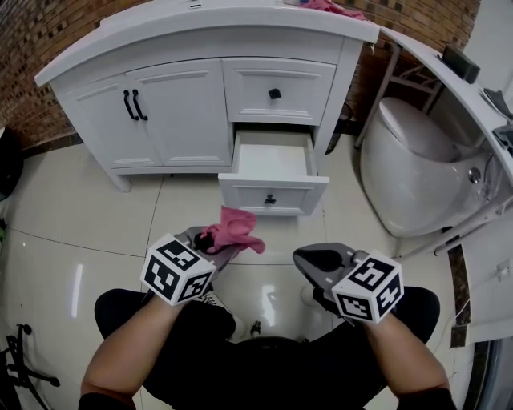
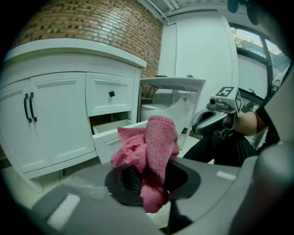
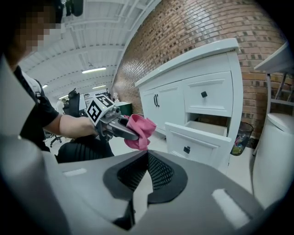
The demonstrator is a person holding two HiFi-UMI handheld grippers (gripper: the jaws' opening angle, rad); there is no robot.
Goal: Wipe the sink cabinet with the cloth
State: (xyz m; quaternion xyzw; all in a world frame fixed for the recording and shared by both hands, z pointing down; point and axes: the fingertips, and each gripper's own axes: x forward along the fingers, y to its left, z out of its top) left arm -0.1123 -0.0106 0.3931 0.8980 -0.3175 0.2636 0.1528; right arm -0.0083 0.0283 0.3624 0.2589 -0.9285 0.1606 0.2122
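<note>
The cloth (image 1: 232, 234), pink and bunched, is clamped in the left gripper (image 1: 215, 245). The jaws are clenched on its lower fold, so the rest stands up and spills over the tips. It hangs above the tiled floor (image 1: 80, 208), apart from the sink cabinet (image 1: 200, 36) and just in front of the open drawer. To its right, the right gripper (image 1: 314, 263) hovers at about the same height, its jaws pressed together with nothing between them.

Beyond both, the white cabinet stands against a brick wall (image 1: 32, 40). At its left end are two shut doors (image 1: 160, 112), their black bar handles side by side. Right of them the upper drawer (image 1: 276, 90), with a black knob, is shut, and the lower drawer (image 1: 272, 172) below it is pulled out toward the grippers. Another pink cloth (image 1: 329, 6) lies at the right end of the countertop. A white toilet (image 1: 409, 152) stands near the cabinet's right side.
</note>
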